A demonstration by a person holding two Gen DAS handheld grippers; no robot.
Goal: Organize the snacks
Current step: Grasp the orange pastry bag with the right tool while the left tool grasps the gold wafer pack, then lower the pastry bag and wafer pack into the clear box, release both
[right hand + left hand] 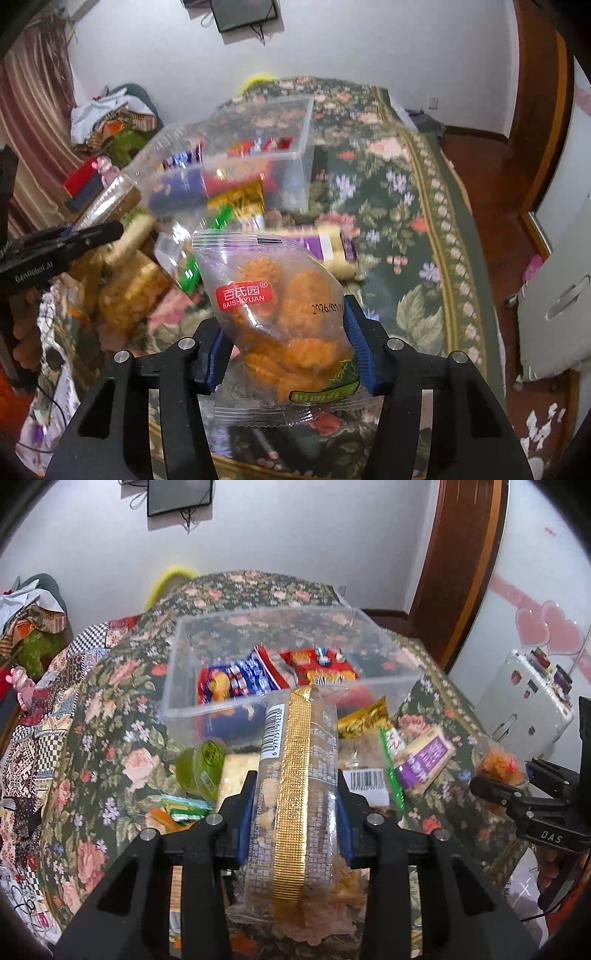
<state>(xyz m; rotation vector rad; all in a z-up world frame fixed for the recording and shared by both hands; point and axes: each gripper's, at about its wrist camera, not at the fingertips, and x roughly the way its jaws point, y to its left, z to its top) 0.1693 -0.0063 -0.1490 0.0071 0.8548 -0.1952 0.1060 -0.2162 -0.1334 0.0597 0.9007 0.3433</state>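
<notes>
My left gripper (295, 805) is shut on a clear snack pack with a gold band (295, 775), held above the table in front of a clear plastic bin (184, 664) that holds red and blue snack packets (236, 683). My right gripper (284, 339) is shut on a clear bag of orange puffed snacks (280, 306) with a red label, held above the table. The bin also shows in the right wrist view (303, 122). The right gripper shows at the right edge of the left wrist view (495, 786), and the left gripper at the left edge of the right wrist view (92, 232).
Loose snacks lie on the floral tablecloth (110, 709): a green jelly cup (201, 764), a purple cracker pack (424, 760), a gold wrapper (364, 720) and small sachets (181, 808). A suitcase (524, 701) stands at the right; clutter lies at the left.
</notes>
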